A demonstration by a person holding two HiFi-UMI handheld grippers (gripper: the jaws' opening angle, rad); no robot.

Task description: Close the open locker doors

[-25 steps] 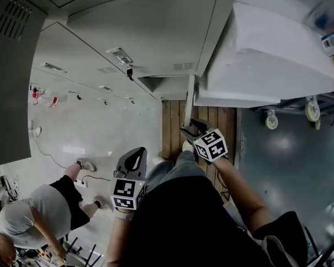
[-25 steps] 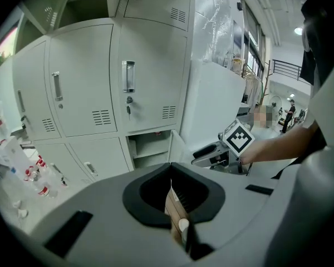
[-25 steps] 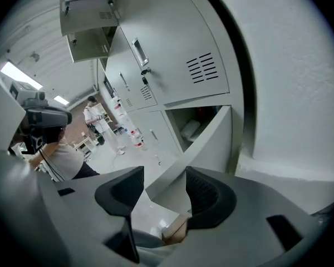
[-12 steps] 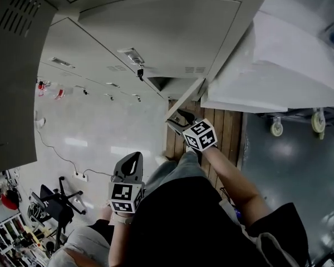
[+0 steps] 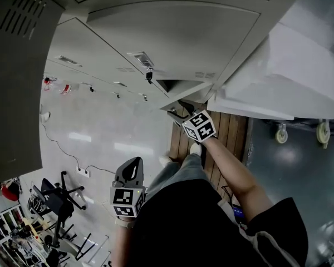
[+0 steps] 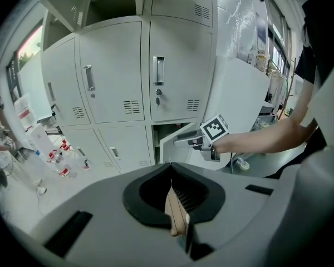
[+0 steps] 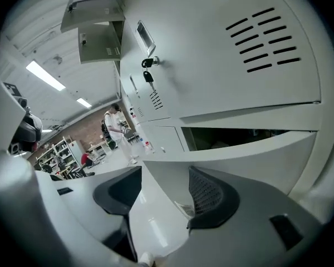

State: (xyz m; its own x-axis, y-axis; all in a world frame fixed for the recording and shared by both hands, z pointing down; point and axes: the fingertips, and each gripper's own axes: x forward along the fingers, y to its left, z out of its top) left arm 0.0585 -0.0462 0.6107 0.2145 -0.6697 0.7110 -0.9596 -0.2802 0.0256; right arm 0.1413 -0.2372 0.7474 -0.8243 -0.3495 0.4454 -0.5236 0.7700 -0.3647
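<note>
Workshop floor (image 5: 100, 132) below, grey locker bank (image 5: 172, 38) along it; the person stands at its right end on wooden boards (image 5: 181, 143). Task thing now = bottom-row door (image 5: 192, 90), at the bank's lower right corner, hinged on the right. Change: a second ago this door stuck out nearly edge-on toward the person. Now it has swung well in toward the frame, with only a dark wedge of opening left on its free side. Right claw (image 5: 178, 109) went with it, moving left across the head view. Its jaws have just been opening and now stand wide, with the door panel (image 7: 239, 149) running between them; the pads look clear of it, so no real grip, more a push or a let-go. Left claw (image 5: 134, 164) hangs low by the hip, jaws pressed together (image 6: 175, 204), nothing in them, not involved. Judgement: this door is most of the way home but not latched; a last shove on its free edge should finish it. Not done overall: a higher door (image 7: 97, 40) hangs open up the bank. Keys (image 7: 147, 71) dangle from the lock of the closed door above.
</note>
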